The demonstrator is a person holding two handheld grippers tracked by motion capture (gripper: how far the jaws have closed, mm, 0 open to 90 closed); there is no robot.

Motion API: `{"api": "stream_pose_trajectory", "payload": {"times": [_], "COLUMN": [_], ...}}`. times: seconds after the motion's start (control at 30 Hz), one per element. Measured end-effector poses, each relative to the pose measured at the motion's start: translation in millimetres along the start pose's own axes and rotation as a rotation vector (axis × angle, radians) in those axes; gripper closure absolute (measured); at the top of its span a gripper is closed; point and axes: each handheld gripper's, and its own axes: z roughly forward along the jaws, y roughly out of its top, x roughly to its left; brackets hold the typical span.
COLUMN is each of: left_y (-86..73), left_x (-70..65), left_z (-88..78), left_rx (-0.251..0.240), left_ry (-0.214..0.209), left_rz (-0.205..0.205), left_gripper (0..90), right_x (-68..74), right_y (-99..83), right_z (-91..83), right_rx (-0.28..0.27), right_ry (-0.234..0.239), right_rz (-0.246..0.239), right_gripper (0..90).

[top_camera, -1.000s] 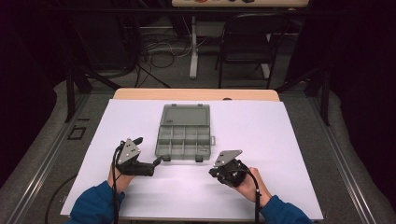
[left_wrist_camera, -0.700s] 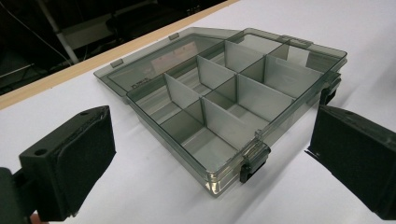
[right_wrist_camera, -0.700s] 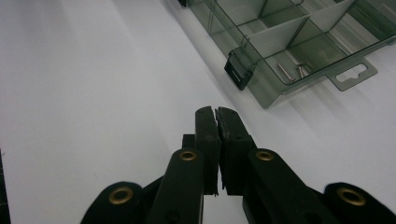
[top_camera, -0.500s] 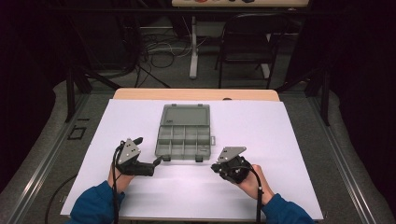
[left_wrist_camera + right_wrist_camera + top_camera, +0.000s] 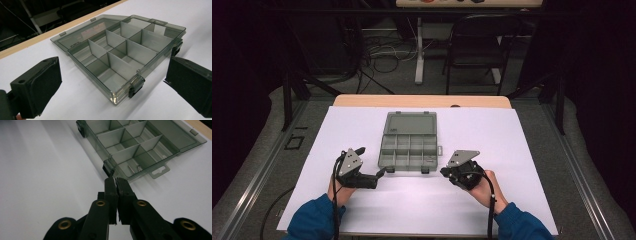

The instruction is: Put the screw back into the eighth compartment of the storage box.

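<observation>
A smoky grey compartment box (image 5: 408,147) lies open in the middle of the white sheet, its lid (image 5: 410,123) flat behind it. My left gripper (image 5: 384,171) rests at the box's front left corner. In the left gripper view the left gripper (image 5: 113,82) is open, its wide jaws framing the box (image 5: 120,52) and a front latch (image 5: 135,86). My right gripper (image 5: 444,171) sits off the front right corner. The right gripper (image 5: 115,181) is shut with nothing between its jaws, its tips just short of a black latch (image 5: 109,168). Two small metal pins (image 5: 133,168) lie in a near compartment.
The white sheet (image 5: 522,150) covers the table (image 5: 362,101), whose wooden far edge shows behind the lid. A chair (image 5: 477,45) and a stand with cables stand on the floor beyond. A person's blue sleeves (image 5: 312,220) come in from the bottom.
The right gripper has edged slightly to the right and away from the person. The left gripper and the box have kept still.
</observation>
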Motion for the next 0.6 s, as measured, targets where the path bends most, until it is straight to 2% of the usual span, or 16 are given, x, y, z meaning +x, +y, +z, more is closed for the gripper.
{"api": "stream_pose_trajectory", "payload": {"times": [0.27,0.6], "left_y": [-0.1,0.0], "left_x": [-0.4,0.0], "left_z": [0.4,0.1], "left_rx": [0.000,0.002], "left_ry": [-0.001,-0.004], "left_rz": [-0.002,0.000], "left_gripper": [0.0,0.0], "right_x": [-9.4,-16.1], "right_y": [10.9,21.4], "right_z": [-2.2,-0.5], "right_rx": [-0.026,-0.025], "right_ry": [-0.024,-0.040], "right_rz": [0.001,-0.013], "right_gripper": [88.1,88.1]}}
